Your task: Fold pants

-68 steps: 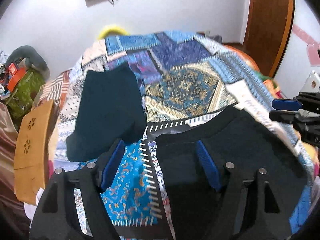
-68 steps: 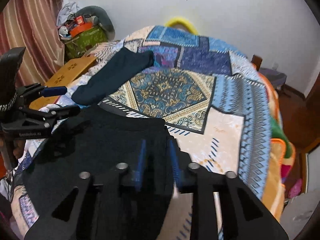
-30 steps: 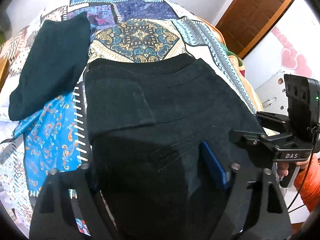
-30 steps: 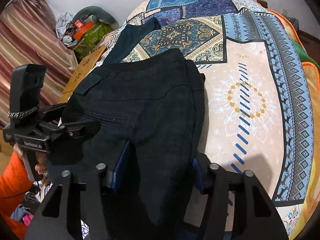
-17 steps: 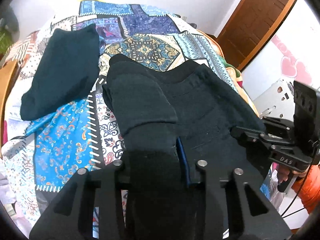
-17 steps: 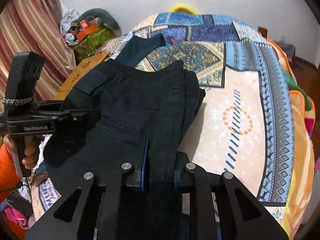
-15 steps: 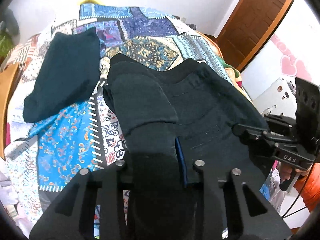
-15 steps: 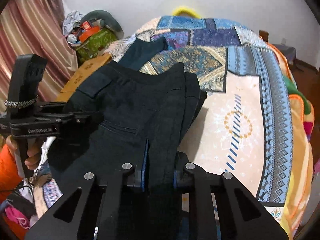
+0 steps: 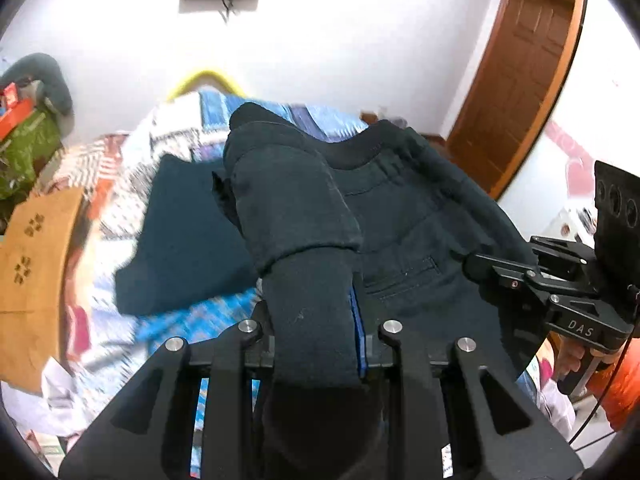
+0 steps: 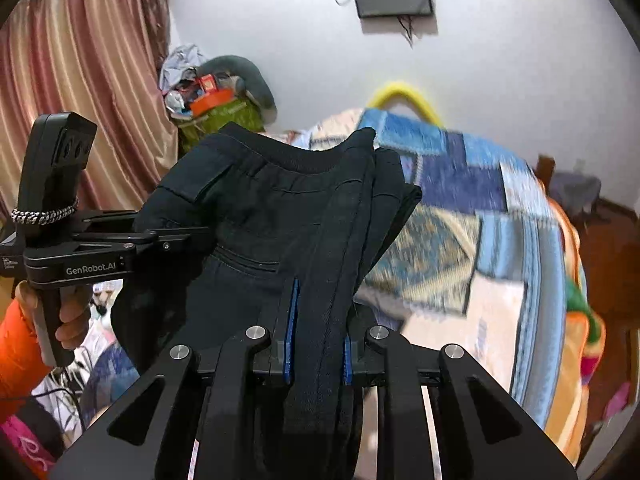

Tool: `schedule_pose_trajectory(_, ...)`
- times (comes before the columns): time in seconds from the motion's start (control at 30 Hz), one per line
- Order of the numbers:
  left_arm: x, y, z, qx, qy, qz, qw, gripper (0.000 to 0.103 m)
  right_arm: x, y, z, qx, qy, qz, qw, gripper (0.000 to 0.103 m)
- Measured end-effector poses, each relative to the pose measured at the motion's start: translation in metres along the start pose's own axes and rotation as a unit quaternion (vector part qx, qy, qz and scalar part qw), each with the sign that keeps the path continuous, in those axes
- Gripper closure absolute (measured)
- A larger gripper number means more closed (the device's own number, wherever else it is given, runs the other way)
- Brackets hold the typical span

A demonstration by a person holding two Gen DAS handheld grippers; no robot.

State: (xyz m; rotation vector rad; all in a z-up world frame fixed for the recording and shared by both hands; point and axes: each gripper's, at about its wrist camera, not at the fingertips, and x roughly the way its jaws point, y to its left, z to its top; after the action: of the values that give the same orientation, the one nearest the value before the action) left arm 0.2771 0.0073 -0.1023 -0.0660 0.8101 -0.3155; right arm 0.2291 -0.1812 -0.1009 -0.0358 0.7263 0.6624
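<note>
The black pants [image 9: 404, 216] hang lifted above the bed, stretched between both grippers, with a back pocket facing the left wrist camera. My left gripper [image 9: 316, 320] is shut on a thick folded edge of the fabric, which bulges up over its blue pads. In the right wrist view my right gripper [image 10: 318, 320] is shut on the opposite edge of the pants [image 10: 256, 216], with layered folds running up from its pads. Each view shows the other gripper: the right gripper [image 9: 496, 270] at the right, the left gripper [image 10: 176, 240] at the left, held by a hand in an orange sleeve.
A folded dark teal garment [image 9: 188, 232] lies on the patchwork bedspread [image 10: 500, 208] beyond the pants. A wooden board [image 9: 36, 256] and a cluttered green bag [image 10: 224, 114] stand to the bed's left by a curtain [image 10: 80, 80]. A brown door [image 9: 520, 72] is at the right.
Both grippers closed on the near edges of the pants and rose, lifting the fabric off the bed. Both views have tilted up, showing more of the wall.
</note>
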Motion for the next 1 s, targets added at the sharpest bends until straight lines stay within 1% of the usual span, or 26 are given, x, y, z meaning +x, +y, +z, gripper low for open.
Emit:
schedule_pose_trajectory(0.13, -0.005, 0.025, 0.023, 0.0, -0.023, 0.018, 0.9996, 0.078, 0.019, 0.006, 0.027, -0.014, -0.017, 0.008, 1.0, 0.087)
schedule_pose_trajectory(0.17, -0.004, 0.034, 0.03, 0.0, -0.028, 0.023, 0.9993, 0.078, 0.025, 0.007, 0.032, -0.017, -0.01, 0.006, 1.0, 0.087)
schedule_pose_trajectory(0.27, 0.001, 0.054, 0.046, -0.002, -0.037, 0.035, 0.9987, 0.078, 0.048, 0.01, 0.05, -0.023, -0.018, 0.01, 1.0, 0.087)
schedule_pose_trajectory(0.4, 0.022, 0.088, 0.069, 0.001, -0.045, 0.057, 0.9973, 0.078, 0.087, 0.008, 0.069, -0.021, -0.02, 0.016, 0.999, 0.087)
schedule_pose_trajectory(0.5, 0.043, 0.111, 0.077, -0.009, -0.044, 0.064, 0.9969, 0.077, 0.12, 0.004, 0.076, -0.023, -0.009, 0.015, 1.0, 0.087)
schedule_pose_trajectory(0.63, 0.081, 0.143, 0.079, -0.025, -0.031, 0.074, 0.9965, 0.077, 0.165, -0.006, 0.08, -0.011, 0.007, 0.022, 1.0, 0.087)
schedule_pose_trajectory(0.73, 0.115, 0.167, 0.077, -0.035, -0.012, 0.078, 0.9963, 0.077, 0.2, -0.014, 0.078, 0.003, 0.027, 0.026, 0.999, 0.087)
schedule_pose_trajectory(0.87, 0.164, 0.199, 0.066, -0.049, 0.026, 0.079, 0.9953, 0.076, 0.248, -0.025, 0.064, 0.024, 0.068, 0.034, 0.997, 0.087)
schedule_pose_trajectory(0.9, 0.18, 0.209, 0.061, -0.054, 0.042, 0.078, 0.9946, 0.075, 0.259, -0.027, 0.059, 0.027, 0.081, 0.033, 0.996, 0.087)
schedule_pose_trajectory(0.97, 0.202, 0.221, 0.053, -0.061, 0.063, 0.079, 0.993, 0.073, 0.275, -0.028, 0.052, 0.021, 0.1, 0.027, 0.994, 0.087)
schedule_pose_trajectory(1.0, 0.216, 0.229, 0.046, -0.068, 0.075, 0.083, 0.9914, 0.07, 0.279, -0.028, 0.048, 0.009, 0.101, 0.017, 0.995, 0.087)
